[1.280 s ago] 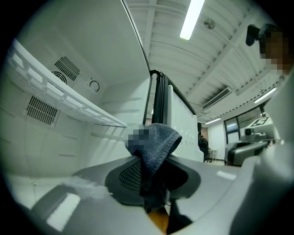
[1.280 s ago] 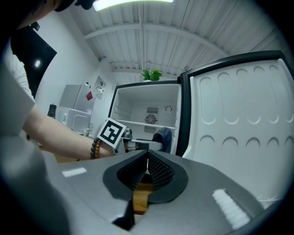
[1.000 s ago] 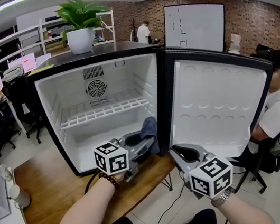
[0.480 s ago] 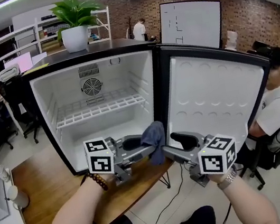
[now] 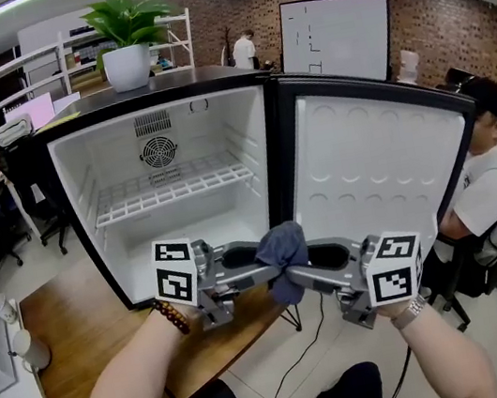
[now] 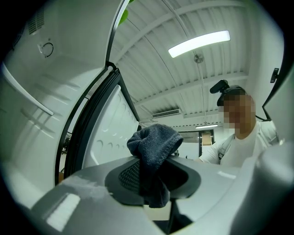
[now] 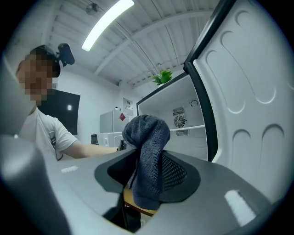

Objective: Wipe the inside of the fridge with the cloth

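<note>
Head view, left gripper (image 5: pixel 266 271) jaws pinching cloth (image 5: pixel 284 246), right gripper (image 5: pixel 306 278) jaws wide, closing around it

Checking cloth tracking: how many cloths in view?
1. The blue cloth is pinched in the left claw, just in front of the open fridge. None shows inside the fridge, though the hands hide part of its floor.
</note>
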`<act>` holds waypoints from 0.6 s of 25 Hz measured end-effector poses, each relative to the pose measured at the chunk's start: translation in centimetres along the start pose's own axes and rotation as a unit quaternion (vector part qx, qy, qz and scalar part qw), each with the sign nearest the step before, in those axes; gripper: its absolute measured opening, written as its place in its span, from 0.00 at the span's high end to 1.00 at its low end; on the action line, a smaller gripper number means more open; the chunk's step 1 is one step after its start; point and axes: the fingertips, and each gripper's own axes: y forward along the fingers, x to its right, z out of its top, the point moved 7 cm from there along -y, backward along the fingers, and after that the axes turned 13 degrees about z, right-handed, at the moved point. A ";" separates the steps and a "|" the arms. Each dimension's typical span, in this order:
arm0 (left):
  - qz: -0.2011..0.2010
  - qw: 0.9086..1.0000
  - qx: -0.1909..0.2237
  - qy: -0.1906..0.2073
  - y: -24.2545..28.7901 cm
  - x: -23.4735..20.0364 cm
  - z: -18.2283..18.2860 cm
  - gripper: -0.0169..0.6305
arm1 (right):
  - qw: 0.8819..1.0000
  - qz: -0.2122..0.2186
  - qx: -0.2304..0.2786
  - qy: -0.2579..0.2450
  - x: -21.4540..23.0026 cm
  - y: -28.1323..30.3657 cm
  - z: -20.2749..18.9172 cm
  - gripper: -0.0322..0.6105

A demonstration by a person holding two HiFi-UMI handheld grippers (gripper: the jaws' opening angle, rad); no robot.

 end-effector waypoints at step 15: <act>0.212 0.971 0.008 0.109 1.3 -3.3 0.1 0.70 | 0.983 -0.170 0.029 -0.060 1.5 -5.1 1.3 0.85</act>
